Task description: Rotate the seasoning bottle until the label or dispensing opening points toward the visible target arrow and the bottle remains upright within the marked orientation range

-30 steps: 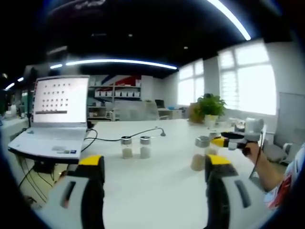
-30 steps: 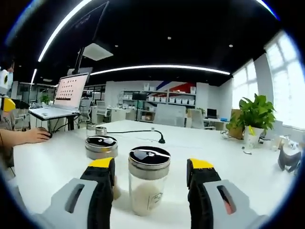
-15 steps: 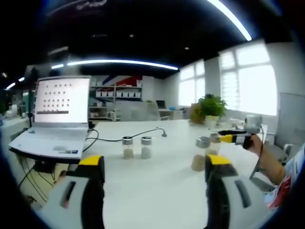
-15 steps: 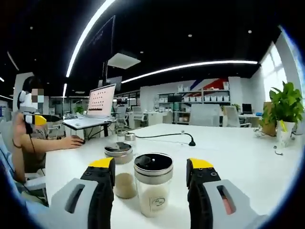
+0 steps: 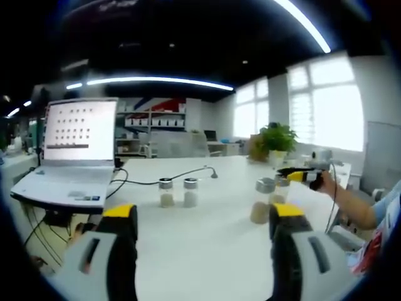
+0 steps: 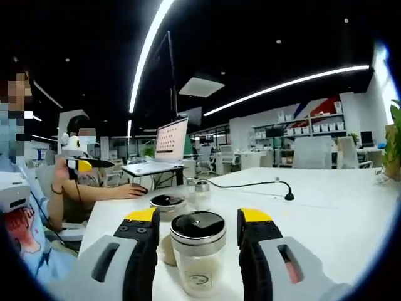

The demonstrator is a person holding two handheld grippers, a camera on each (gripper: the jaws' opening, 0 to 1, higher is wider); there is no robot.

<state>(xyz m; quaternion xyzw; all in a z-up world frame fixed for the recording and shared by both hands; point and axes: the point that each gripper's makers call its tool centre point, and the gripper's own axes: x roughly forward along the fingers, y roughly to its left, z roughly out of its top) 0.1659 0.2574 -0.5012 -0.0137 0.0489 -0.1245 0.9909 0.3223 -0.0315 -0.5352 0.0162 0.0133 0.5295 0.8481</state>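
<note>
A clear seasoning bottle [image 6: 197, 254] with a steel cap and pale powder stands upright between my right gripper [image 6: 198, 217] jaws, which are shut on it; its small label faces the camera. A second capped bottle [image 6: 167, 204] stands just behind it to the left. In the left gripper view this pair of bottles [image 5: 264, 200] sits at the right of the white table [image 5: 207, 244], with the right gripper [image 5: 303, 177] and a hand beside them. My left gripper [image 5: 202, 216] hangs open over bare table. Two more small bottles [image 5: 177, 192] stand side by side ahead of it.
An open laptop [image 5: 78, 144] sits at the table's left, with a black cable [image 5: 182, 175] trailing across the middle. A potted plant [image 5: 276, 139] stands at the far right. In the right gripper view a seated person's hand [image 6: 133, 190] rests on the table near the laptop [image 6: 170, 141].
The right gripper has swung round with the bottle between its jaws, so the laptop and seated person slid toward the middle of its view. The jaws stand slightly closer together. The left gripper is still.
</note>
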